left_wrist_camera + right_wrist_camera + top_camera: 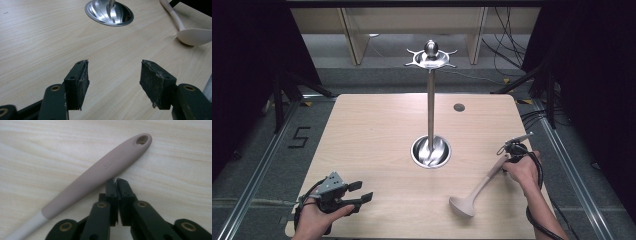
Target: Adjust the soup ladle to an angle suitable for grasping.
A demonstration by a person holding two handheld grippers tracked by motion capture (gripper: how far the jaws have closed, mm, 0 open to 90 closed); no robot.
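Note:
A ladle [479, 187] lies flat on the wooden table [362, 130] at the front right, its pale bowl toward me and its taupe handle [100, 173] pointing away to the right. My right gripper [507, 157] [116, 181] points down right beside the handle's end. Its jaws are shut but for a thin slit and hold nothing. The handle's hanging hole [142, 140] lies just past the tips. At the front left my left gripper [362, 191] [113, 72] rests low over bare wood, open and empty. The ladle's bowl [195, 36] shows far to its right.
A steel utensil stand rises from a round dish base [430, 151] [108, 12] at the table's middle. Its pole ends in a hooked crown with a ball knob [430, 55]. A dark grommet hole [459, 107] sits at the back right. Floor and cables surround the table.

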